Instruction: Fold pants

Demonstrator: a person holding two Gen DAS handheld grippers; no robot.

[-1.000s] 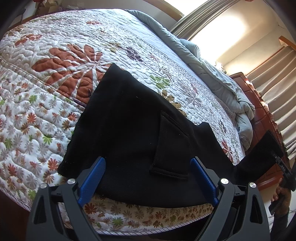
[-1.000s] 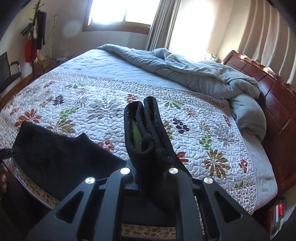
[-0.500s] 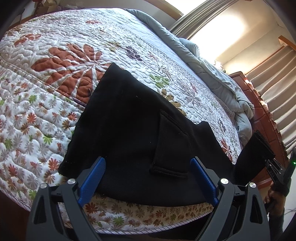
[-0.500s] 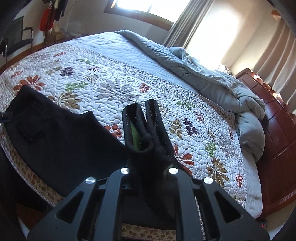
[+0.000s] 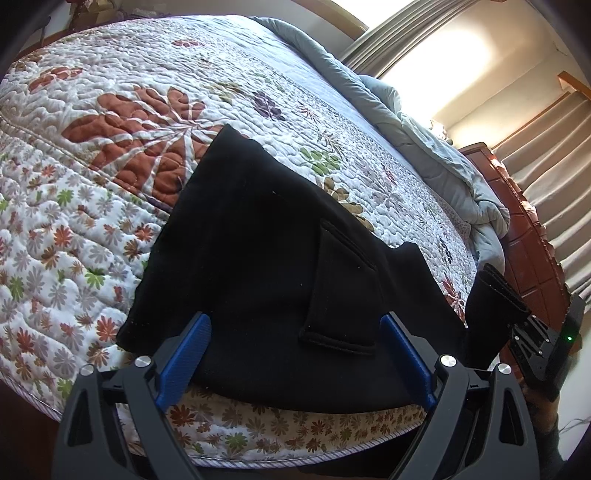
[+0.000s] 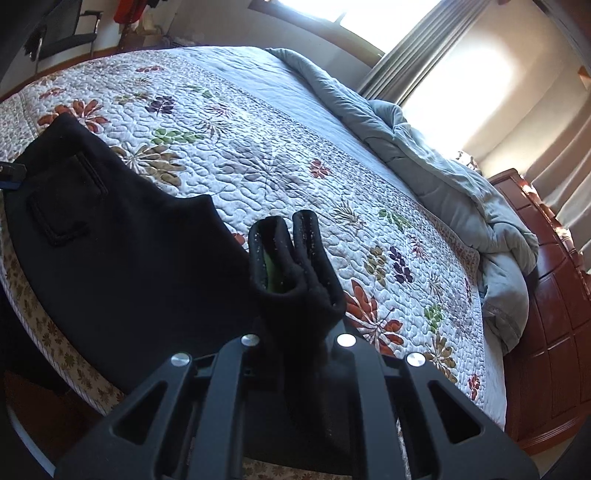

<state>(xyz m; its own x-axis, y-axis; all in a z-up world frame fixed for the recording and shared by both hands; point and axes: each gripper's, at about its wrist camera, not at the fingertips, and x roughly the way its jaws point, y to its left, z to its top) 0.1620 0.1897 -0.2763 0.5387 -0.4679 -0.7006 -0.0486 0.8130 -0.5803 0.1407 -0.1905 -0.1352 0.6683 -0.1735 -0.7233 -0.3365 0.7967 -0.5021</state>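
Black pants (image 5: 258,236) lie on the floral quilt near the bed's front edge, back pocket (image 5: 340,295) up. My left gripper (image 5: 295,354) is open, its blue pads (image 5: 184,354) spread over the pants' near edge. My right gripper (image 6: 295,295) is shut on the pants' bunched leg ends (image 6: 291,254) and holds them up above the quilt. In the left wrist view the right gripper (image 5: 517,325) shows at far right with that black bundle (image 5: 487,302). The rest of the pants (image 6: 122,236) lies to the left in the right wrist view.
The floral quilt (image 5: 110,122) covers the bed. A rumpled grey duvet (image 6: 443,177) lies along the far side. A red-brown wooden headboard (image 6: 554,295) stands at right, and curtains (image 5: 554,177) hang behind it. A chair (image 6: 66,33) stands at far left.
My right gripper has carried the bunched leg ends leftward and nearer the spread part of the pants. The left gripper has held still and open.
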